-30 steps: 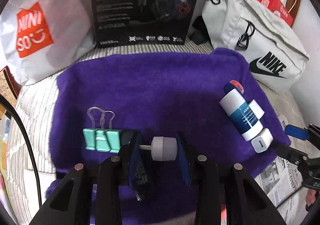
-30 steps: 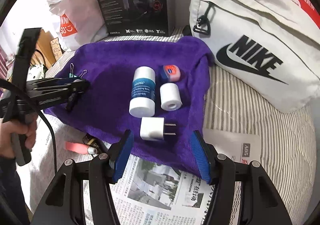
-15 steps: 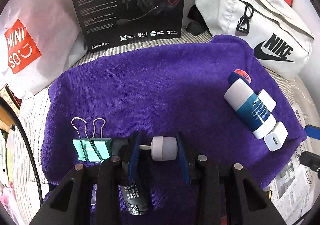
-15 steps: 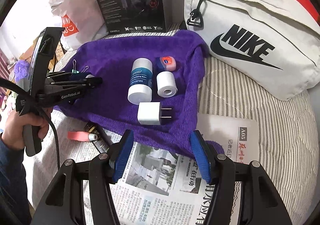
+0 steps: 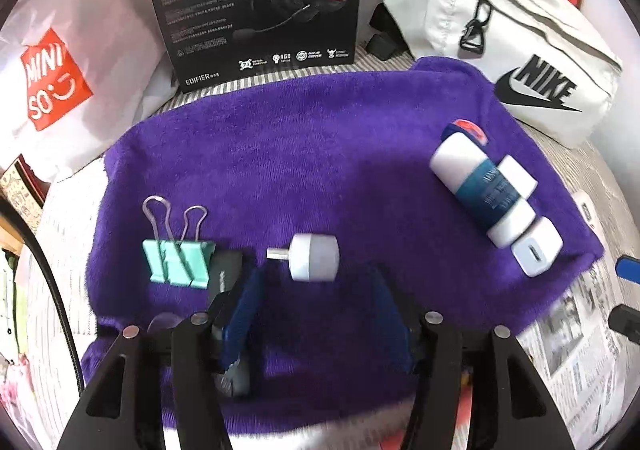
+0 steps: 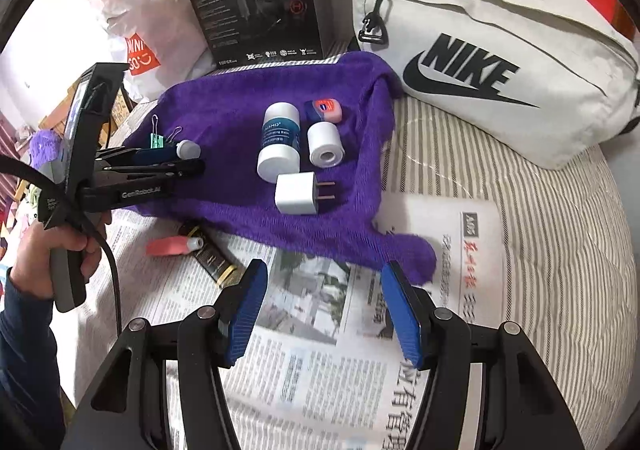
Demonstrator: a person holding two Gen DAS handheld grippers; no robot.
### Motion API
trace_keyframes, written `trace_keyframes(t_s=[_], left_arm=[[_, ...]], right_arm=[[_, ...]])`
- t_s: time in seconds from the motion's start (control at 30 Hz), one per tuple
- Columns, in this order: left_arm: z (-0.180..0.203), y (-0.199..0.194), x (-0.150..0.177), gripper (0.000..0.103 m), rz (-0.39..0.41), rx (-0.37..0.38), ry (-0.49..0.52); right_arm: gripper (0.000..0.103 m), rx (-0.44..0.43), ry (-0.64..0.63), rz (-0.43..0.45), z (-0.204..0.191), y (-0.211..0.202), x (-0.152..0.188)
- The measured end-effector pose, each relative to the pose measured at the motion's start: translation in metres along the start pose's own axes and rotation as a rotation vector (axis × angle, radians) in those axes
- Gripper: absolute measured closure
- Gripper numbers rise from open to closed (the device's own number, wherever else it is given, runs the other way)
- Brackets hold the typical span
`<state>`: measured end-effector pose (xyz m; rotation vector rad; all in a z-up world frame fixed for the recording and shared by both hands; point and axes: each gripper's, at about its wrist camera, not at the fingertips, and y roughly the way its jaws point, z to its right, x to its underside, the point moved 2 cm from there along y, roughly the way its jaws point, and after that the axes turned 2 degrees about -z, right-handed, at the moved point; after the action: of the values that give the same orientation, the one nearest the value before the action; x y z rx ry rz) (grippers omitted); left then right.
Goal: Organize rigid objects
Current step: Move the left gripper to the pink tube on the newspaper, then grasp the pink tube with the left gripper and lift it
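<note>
- My left hand-held gripper point(image 5: 316, 314) was opening; its jaws had let go of the small grey plug adapter point(image 5: 314, 258), which lay just ahead of the pads on the purple towel point(image 5: 320, 153), nothing between them.
- Right hand-held gripper point(image 6: 322, 314) stood half spread and empty, over the newspaper point(image 6: 320, 350) off the towel's near edge.
- Done so far, as I judged: on the towel's left part sat the mint binder clip point(image 5: 178, 260), a dark item beside it, then the adapter. On the towel's right part: white/blue bottle point(image 6: 280, 141), white roll point(image 6: 326, 143), small tin point(image 6: 322, 109), white charger point(image 6: 298, 193), all close together.
- Left, prob.: pink tube point(image 6: 172, 246) and a dark tube point(image 6: 212, 260), both off the towel's near edge on the newspaper.
- Around, behind the towel: headset box point(image 5: 256, 1), Nike bag point(image 6: 496, 49), Miniso bag point(image 5: 56, 61). All on a striped bed, no bench.
- In the way: my left gripper's cable hung close to the pink tube.
</note>
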<state>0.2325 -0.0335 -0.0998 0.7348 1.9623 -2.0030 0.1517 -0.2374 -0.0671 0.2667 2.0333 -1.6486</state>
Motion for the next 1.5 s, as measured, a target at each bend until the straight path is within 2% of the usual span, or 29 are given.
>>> trace_keyframes(t_s=[0.2, 0.33, 0.57, 0.73, 0.87, 0.97, 1.07, 1.27, 1.5], left_arm=[[0.000, -0.045, 0.020, 0.047, 0.059, 0.024, 0.035], [0.008, -0.068, 0.047, 0.047, 0.076, 0.059, 0.080], [0.026, -0.061, 0.081, 0.047, 0.017, 0.078, 0.140], [0.036, -0.049, 0.084, 0.047, 0.001, 0.068, 0.209], [0.040, -0.039, 0.080, 0.047, -0.016, 0.091, 0.234], [0.043, -0.033, 0.076, 0.053, -0.015, 0.107, 0.250], [0.043, -0.032, 0.074, 0.067, -0.018, 0.146, 0.237], [0.040, -0.037, 0.082, 0.085, -0.018, 0.170, 0.214], [0.013, -0.047, 0.097, 0.086, -0.031, 0.147, 0.141]], right_arm=[[0.042, -0.003, 0.020, 0.016, 0.000, -0.015, 0.015], [0.041, -0.009, 0.040, 0.028, 0.001, -0.021, 0.025], [0.041, -0.026, 0.105, 0.041, 0.007, -0.027, 0.050], [0.041, -0.029, 0.122, 0.013, 0.007, -0.021, 0.065], [0.041, -0.024, 0.124, -0.006, 0.008, -0.016, 0.073], [0.041, -0.024, 0.138, -0.012, 0.010, -0.014, 0.075], [0.041, -0.020, 0.144, -0.016, 0.013, -0.013, 0.075], [0.041, -0.012, 0.149, -0.021, 0.016, -0.012, 0.075], [0.041, -0.017, 0.117, -0.024, 0.002, -0.011, 0.074]])
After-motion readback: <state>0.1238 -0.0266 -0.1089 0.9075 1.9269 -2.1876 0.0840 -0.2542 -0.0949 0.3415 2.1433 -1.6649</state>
